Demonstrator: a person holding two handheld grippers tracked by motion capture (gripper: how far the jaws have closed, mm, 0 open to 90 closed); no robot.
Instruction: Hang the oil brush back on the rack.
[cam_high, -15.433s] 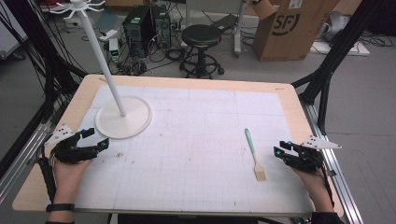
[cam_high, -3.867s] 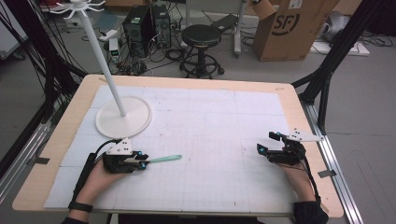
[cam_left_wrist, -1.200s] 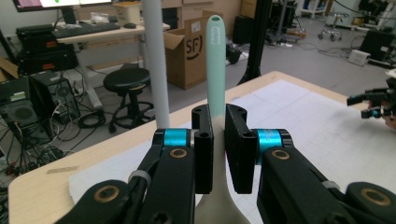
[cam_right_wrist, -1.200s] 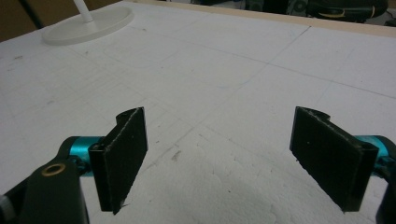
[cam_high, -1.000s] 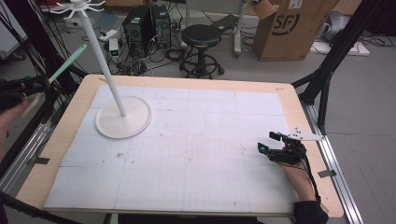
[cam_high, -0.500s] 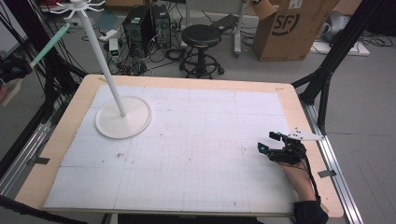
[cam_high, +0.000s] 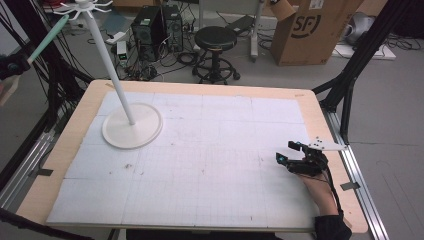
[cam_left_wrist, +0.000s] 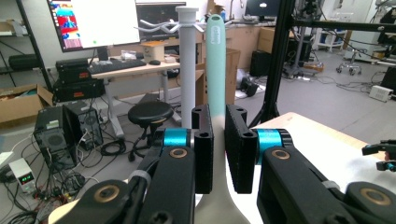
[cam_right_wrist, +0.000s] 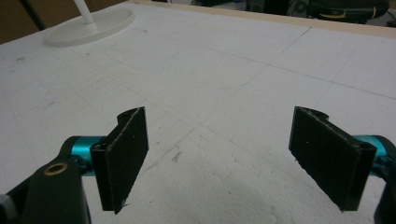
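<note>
At the upper left of the high view, the left gripper (cam_high: 11, 65) is raised well off the table (cam_high: 320, 107), beyond its left edge, and is clenched on a pale green brush (cam_high: 47, 39). The left gripper view confirms the grip: both black jaws press on the lower handle of the brush (cam_left_wrist: 215, 70), which stands nearly upright in the centre of the frame. Just behind it, slightly left, rises the white pole of the rack (cam_left_wrist: 187, 65), whose hooks spread out at the top. In the high view the handle tip lies near those hooks at the top left of the frame, though contact cannot be determined. The rack (cam_high: 131, 131) rests on its round base on the left part of the white mat (cam_high: 210, 165). At the lower right of the high view, the right gripper (cam_high: 290, 152) rests on the mat, released and holding nothing; the right gripper view shows its jaws wide apart over the bare mat (cam_right_wrist: 219, 88). The apparent step is hanging the brush on a hook. Risks noted: the hanging hole may miss the hook, since the grip sits far from the handle tip; a sideways push against the tall, thin pole could tip the rack; early release would drop the brush off the table edge.
</note>
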